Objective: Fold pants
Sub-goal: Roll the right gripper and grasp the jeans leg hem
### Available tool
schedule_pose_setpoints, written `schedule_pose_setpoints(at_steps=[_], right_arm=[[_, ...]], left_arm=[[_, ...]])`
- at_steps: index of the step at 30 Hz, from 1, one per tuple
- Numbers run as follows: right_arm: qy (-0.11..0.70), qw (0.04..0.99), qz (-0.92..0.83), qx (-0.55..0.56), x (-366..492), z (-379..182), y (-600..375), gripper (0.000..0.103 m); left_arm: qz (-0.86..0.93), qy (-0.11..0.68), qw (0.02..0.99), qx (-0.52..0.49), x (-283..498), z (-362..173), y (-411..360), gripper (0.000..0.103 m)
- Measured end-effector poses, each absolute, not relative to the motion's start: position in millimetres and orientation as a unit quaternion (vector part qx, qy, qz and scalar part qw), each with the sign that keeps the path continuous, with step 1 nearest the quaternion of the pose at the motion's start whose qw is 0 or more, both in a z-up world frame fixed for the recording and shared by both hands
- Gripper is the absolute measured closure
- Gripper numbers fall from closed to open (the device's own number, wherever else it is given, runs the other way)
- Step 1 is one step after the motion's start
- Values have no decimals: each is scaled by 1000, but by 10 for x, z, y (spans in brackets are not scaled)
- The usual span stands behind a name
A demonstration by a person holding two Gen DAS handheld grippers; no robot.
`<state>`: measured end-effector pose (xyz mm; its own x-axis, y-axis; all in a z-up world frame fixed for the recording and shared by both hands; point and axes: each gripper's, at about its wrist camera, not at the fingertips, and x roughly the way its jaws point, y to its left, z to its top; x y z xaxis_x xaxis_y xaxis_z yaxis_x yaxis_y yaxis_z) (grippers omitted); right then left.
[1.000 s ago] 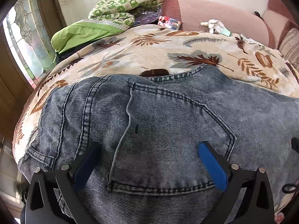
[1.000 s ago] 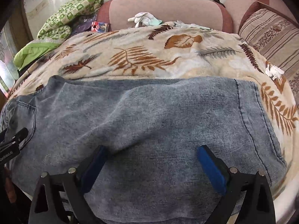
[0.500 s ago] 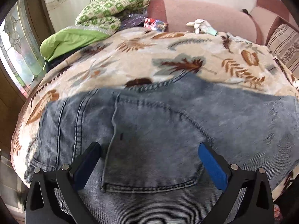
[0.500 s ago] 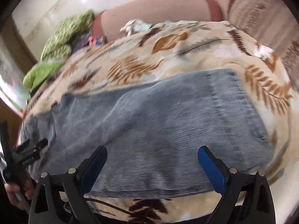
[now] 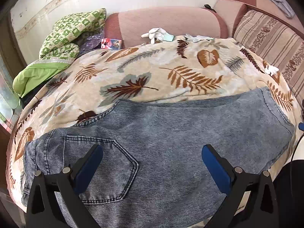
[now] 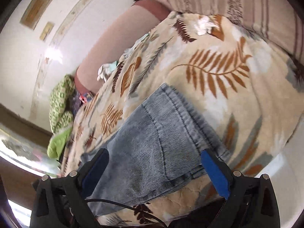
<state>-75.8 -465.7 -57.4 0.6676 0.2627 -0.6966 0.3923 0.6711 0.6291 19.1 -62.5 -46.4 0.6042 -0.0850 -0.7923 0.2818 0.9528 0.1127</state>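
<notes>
Left wrist view: the pants [image 5: 161, 144] lie flat on the leaf-print blanket [image 5: 152, 72], back pocket up — no label is readable. The left gripper [image 5: 152, 157] and the right gripper [image 6: 153, 163] both stand wide apart, empty. The right view is tilted and blurred.

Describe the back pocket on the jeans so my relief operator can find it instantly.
Start at the leaf-print blanket covering the couch; the grey-blue jeans lie across its near edge. Follow them to their left end, by the waistband: the back pocket sits just ahead of the open left gripper. It alone is a five-sided patch outlined in double stitching.
</notes>
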Motion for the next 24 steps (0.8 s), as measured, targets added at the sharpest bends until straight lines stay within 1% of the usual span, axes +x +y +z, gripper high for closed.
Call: schedule_pose_setpoints(at_steps=[4, 12, 24], right_arm=[[403, 804, -34, 436, -809, -625, -4762, 4], [414, 785, -27, 460, -856, -751, -4783, 4], [388, 748, -25, 537, -1033, -921, -5028, 4]], left_arm=[[-114, 438, 885, 111, 150, -496, -602, 0], [-141, 440, 880, 112, 102, -562, -545, 0], [-206, 458, 856, 120, 152, -809, -910, 0]])
